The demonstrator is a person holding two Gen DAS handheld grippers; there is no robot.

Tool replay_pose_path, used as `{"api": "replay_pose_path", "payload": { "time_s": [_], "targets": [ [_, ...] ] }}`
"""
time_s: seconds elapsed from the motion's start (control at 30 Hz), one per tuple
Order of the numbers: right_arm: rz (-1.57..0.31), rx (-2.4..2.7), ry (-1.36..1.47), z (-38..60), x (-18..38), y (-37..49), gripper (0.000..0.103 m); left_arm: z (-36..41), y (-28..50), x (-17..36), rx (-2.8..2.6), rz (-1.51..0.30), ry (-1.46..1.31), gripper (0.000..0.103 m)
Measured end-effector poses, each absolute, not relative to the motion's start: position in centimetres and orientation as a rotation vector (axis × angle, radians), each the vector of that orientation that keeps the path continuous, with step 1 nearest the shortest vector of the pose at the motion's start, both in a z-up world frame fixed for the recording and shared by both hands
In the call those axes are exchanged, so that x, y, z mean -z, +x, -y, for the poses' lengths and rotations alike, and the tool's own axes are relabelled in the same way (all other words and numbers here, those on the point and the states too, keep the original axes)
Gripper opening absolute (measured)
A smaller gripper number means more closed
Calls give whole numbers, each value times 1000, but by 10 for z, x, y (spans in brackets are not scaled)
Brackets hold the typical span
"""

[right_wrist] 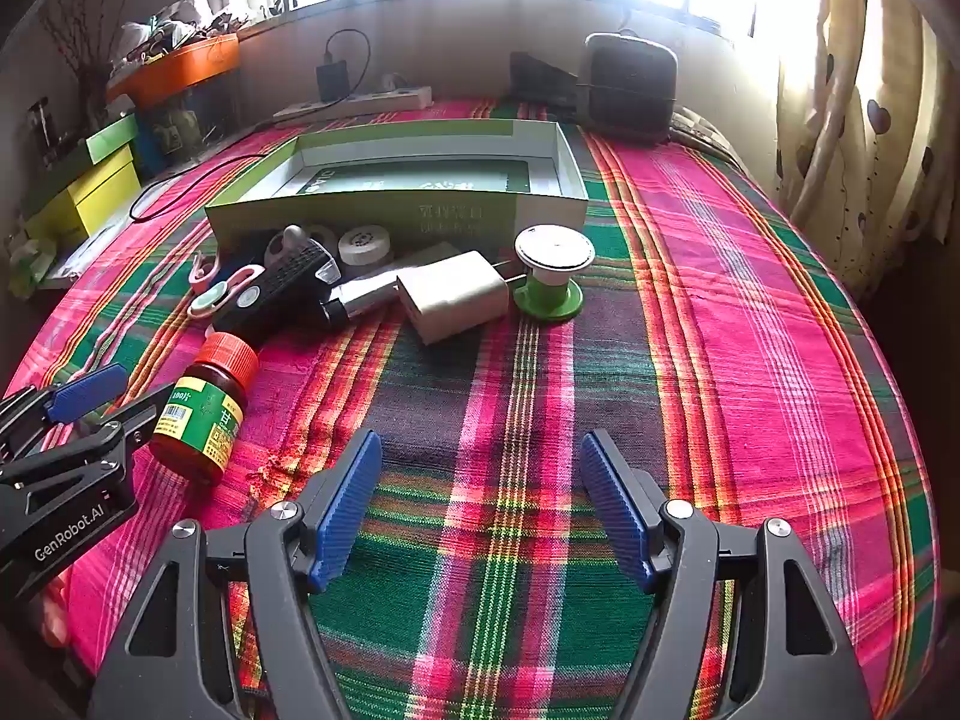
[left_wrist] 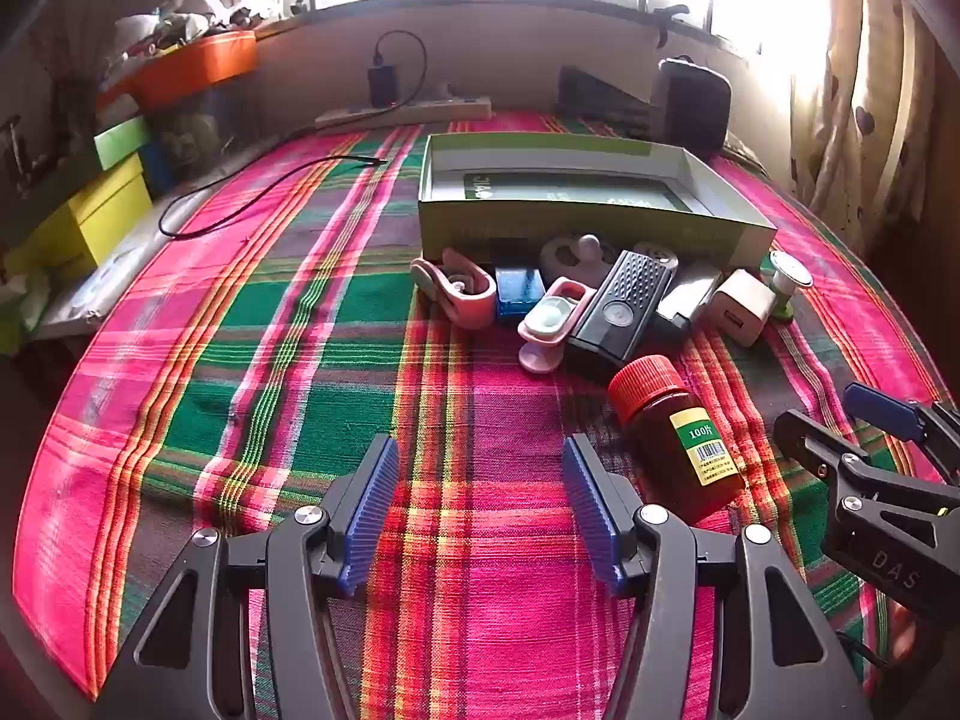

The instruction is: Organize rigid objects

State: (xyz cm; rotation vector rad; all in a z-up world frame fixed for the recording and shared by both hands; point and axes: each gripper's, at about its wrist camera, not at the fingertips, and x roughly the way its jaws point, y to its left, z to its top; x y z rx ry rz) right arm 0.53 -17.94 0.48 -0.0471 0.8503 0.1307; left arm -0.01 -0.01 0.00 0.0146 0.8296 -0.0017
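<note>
An open green-and-white box [left_wrist: 576,219] [right_wrist: 396,207] stands on the plaid cloth. In front of it lies a row of small items: pink clips [left_wrist: 462,291], a blue block [left_wrist: 519,294], a black device [left_wrist: 624,315] [right_wrist: 282,288], a white charger [left_wrist: 741,306] [right_wrist: 450,297] and a green-and-white spool [left_wrist: 789,282] [right_wrist: 552,276]. A brown bottle with a red cap [left_wrist: 678,438] [right_wrist: 207,408] lies nearest. My left gripper [left_wrist: 480,516] hovers open over bare cloth, left of the bottle. My right gripper [right_wrist: 480,504] is open too, right of the bottle.
A power strip with a plugged charger [left_wrist: 402,111] and a dark pouch [left_wrist: 693,102] [right_wrist: 630,84] sit at the far edge under the window. Yellow and green boxes [left_wrist: 108,204] stack at the left. A black cable [left_wrist: 252,198] trails across the cloth. Curtains hang at the right.
</note>
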Motion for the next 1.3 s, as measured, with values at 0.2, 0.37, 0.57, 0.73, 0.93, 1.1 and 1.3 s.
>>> {"api": "replay_pose_path", "payload": {
  "time_s": [0.2,0.37,0.57,0.73,0.93,1.1,1.3],
  "targets": [
    [-851,-131,-47,179,-4,5,69,1,0,0,2,-834,11,56],
    [-850,-130,-47,179,-4,5,69,0,0,-1,1,-833,9,56],
    [-850,-131,-47,179,-4,5,69,-1,0,0,2,-829,8,56],
    [-850,-131,-47,179,-4,5,69,0,-2,-3,4,-829,10,56],
    [-850,-131,-47,179,-5,5,69,0,-1,-3,3,-829,10,56],
    [-850,-131,-47,179,-4,5,69,1,-1,-3,2,-828,10,56],
    [-850,-131,-46,179,-4,5,69,1,-1,-3,1,-828,10,56]
  ]
}}
